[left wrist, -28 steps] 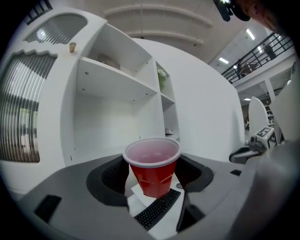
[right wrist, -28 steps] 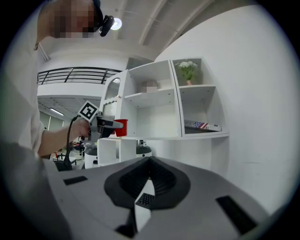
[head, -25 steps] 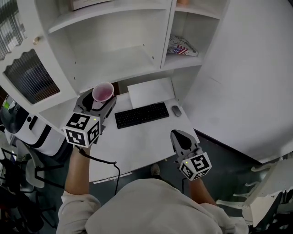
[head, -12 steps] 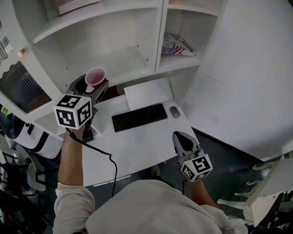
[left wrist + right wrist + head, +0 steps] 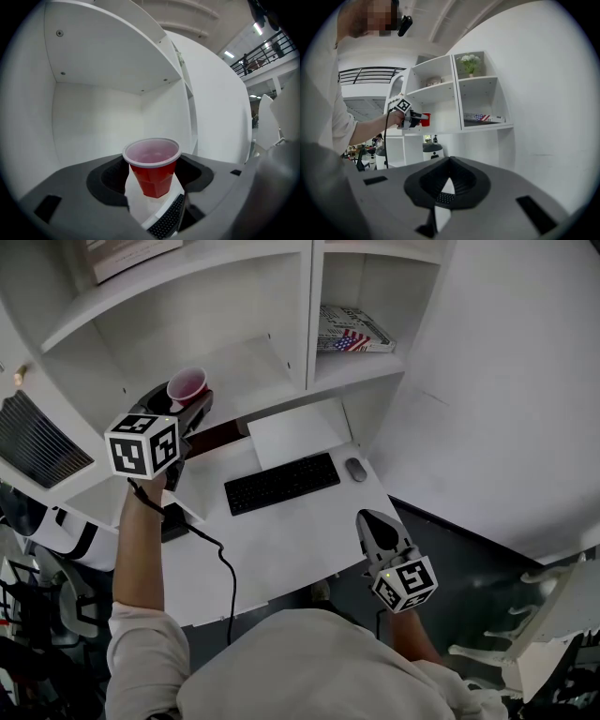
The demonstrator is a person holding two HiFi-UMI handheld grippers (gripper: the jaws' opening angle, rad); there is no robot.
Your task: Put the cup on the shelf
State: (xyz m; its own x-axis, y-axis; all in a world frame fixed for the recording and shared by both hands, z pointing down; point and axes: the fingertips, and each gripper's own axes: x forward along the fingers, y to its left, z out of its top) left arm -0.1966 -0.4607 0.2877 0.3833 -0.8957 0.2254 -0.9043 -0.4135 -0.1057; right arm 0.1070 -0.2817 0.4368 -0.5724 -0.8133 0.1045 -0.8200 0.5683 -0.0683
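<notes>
Here, the left tool (image 5: 187, 396), upper left, is clamped on the red cup (image 5: 187, 382) before the shelf (image 5: 255, 357); the right tool (image 5: 375, 524), lower right, is closed and empty.

The left gripper (image 5: 151, 175) has its dark jaws pressed on either side of a red cup (image 5: 152, 165), which stands upright with a white rim and a pale inside. Behind and above the cup lies an open white shelf compartment (image 5: 93, 119), its upper board (image 5: 110, 51) dotted with small screws. Just below the cup a black keyboard (image 5: 166, 222) shows through the gap, and far up to the cup's right runs a dark railing (image 5: 262, 49).
</notes>
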